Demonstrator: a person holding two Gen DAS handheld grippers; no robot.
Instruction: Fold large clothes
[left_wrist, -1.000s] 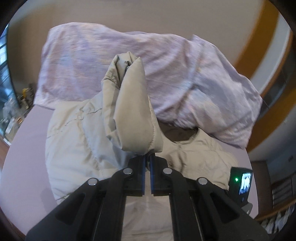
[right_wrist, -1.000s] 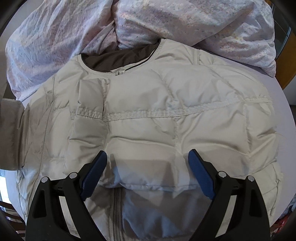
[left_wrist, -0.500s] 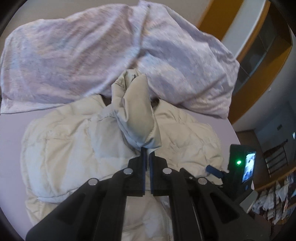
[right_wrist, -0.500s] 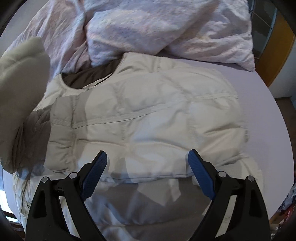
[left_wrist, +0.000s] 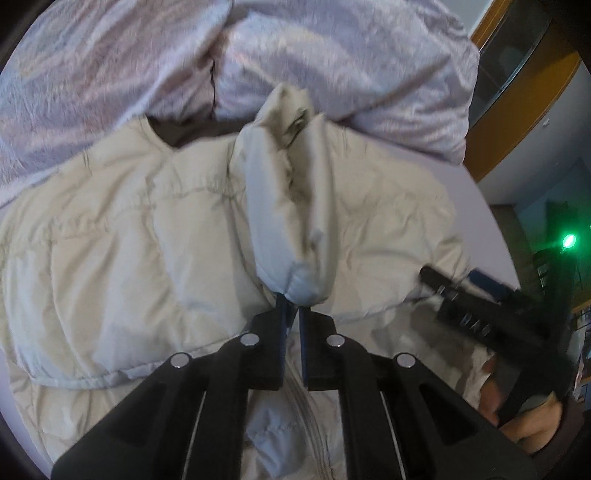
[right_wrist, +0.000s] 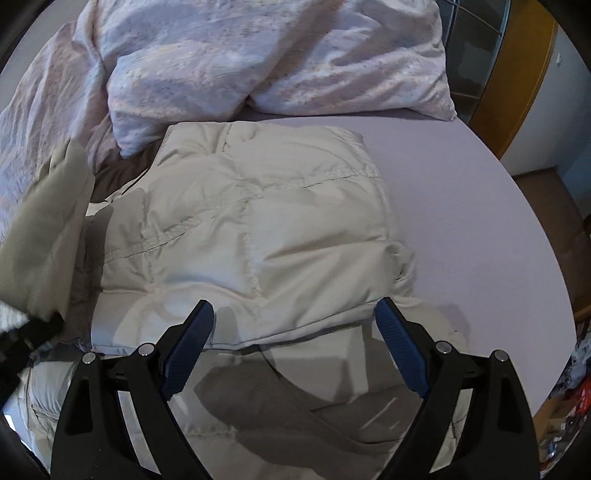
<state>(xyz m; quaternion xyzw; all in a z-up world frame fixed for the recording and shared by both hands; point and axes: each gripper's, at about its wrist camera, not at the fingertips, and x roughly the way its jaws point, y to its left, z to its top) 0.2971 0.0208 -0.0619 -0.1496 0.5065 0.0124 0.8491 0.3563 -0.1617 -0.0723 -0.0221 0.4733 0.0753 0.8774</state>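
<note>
Closest to us in the left wrist view, our left claw (left_wrist: 291, 308) is clenched on the cuff end of a cream sleeve (left_wrist: 291, 206), which stands up from the pads and hides the middle of the jacket behind it. The puffy cream jacket (left_wrist: 122, 236) lies flat on the bed, its quilted panels spread wide and its dark lining showing at the collar on the far side. A zip line runs under the claw toward us.

At the right edge of that view our right claw (left_wrist: 476, 291) reaches in over the jacket's edge, with part of a hand (left_wrist: 532, 432) behind it; a green light (left_wrist: 568, 240) glows beyond, on something too blurred to make out.

In the right wrist view the right claw (right_wrist: 295, 325) hangs released, jaws spread wide over a folded-over panel of the jacket (right_wrist: 258, 229), with nothing between the blue pads (right_wrist: 188, 347). Its shadow falls on the fabric just below. At the left edge the lifted sleeve (right_wrist: 48, 236) blocks part of the jacket.

Beyond the jacket, the lilac bed sheet (right_wrist: 480, 206) lies bare to the right. At the head of the bed sit crumpled pale pink pillows (right_wrist: 277, 55), touching the collar. Farther off we see an orange wooden frame (right_wrist: 517, 74) and a white wall. We can read no labels or writing anywhere.
</note>
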